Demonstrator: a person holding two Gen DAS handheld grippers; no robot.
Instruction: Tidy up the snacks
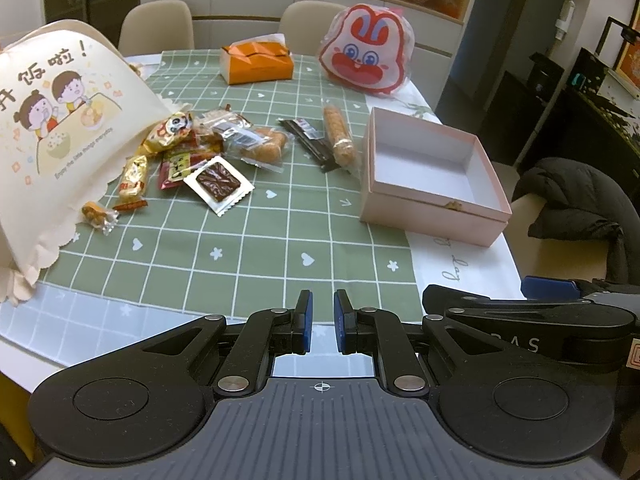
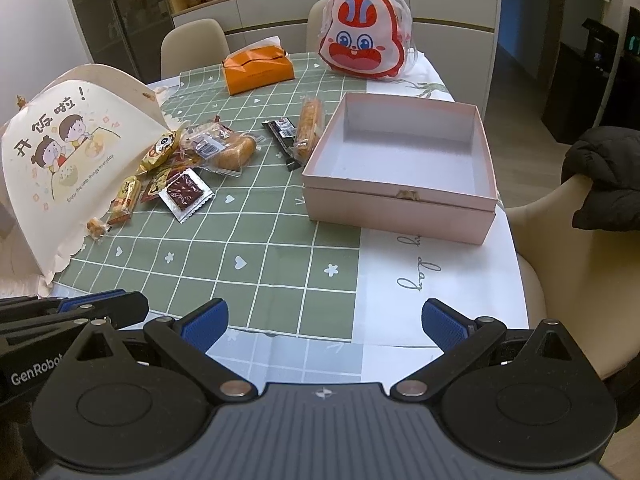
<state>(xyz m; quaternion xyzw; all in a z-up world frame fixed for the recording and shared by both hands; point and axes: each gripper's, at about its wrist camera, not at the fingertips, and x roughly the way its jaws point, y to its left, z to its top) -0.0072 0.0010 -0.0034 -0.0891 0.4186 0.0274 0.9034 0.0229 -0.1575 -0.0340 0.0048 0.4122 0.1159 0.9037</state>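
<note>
Several wrapped snacks [image 1: 208, 152] lie spilled from a cream cartoon bag [image 1: 60, 136] at the left of the green checked cloth; they also show in the right wrist view [image 2: 188, 160]. A long biscuit pack [image 1: 338, 136] and a black bar [image 1: 308, 140] lie beside an open, empty pink box [image 1: 432, 176] [image 2: 404, 160]. My left gripper [image 1: 321, 322] is nearly shut on nothing, near the table's front edge. My right gripper [image 2: 324, 326] is wide open and empty, in front of the box.
An orange tissue box [image 1: 258, 62] and a red rabbit-face bag [image 1: 366, 54] stand at the far side. Two chairs stand behind the table. A chair with a black jacket [image 2: 604, 176] is at the right.
</note>
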